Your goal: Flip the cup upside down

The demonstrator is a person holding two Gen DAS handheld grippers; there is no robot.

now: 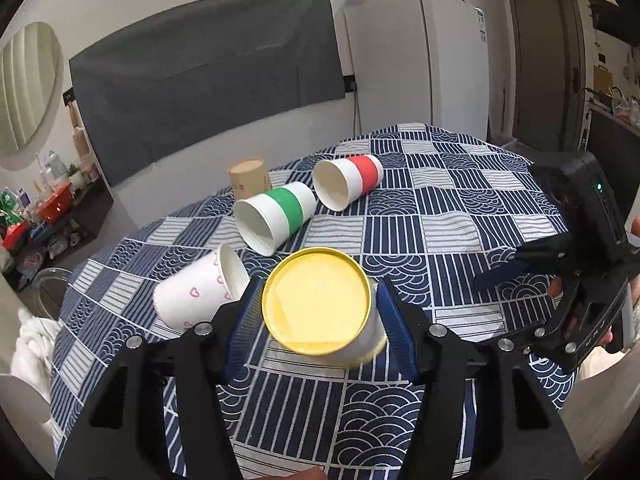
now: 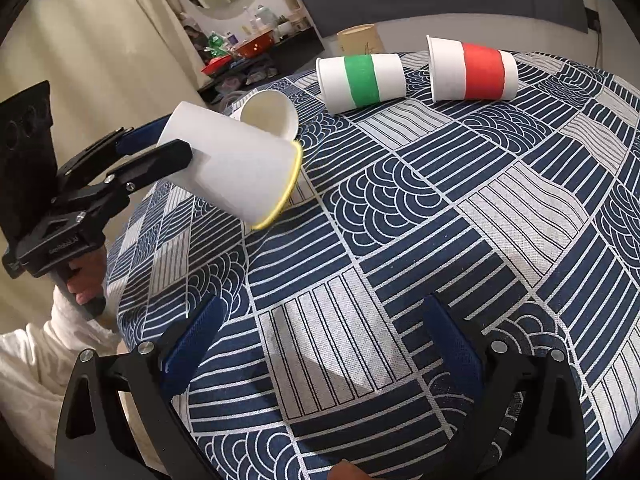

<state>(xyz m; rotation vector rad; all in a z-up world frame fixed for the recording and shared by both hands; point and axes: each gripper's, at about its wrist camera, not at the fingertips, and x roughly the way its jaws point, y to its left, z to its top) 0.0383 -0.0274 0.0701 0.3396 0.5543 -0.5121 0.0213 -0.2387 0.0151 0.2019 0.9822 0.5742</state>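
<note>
My left gripper [image 1: 318,312] is shut on a white paper cup with a yellow rim and yellow inside [image 1: 318,306]. It holds the cup tilted above the tablecloth, mouth toward the camera. From the right wrist view the same cup [image 2: 234,166] hangs tilted, mouth down and to the right, in the left gripper [image 2: 160,148]. My right gripper [image 2: 320,340] is open and empty over the cloth; it also shows at the right of the left wrist view [image 1: 504,272].
On the blue patterned tablecloth [image 1: 440,216] lie a heart-print cup [image 1: 200,292], a green-banded cup [image 1: 276,212] and a red-banded cup [image 1: 348,186], all on their sides. A brown cup [image 1: 248,178] stands upside down behind them. A fridge [image 1: 420,60] stands beyond.
</note>
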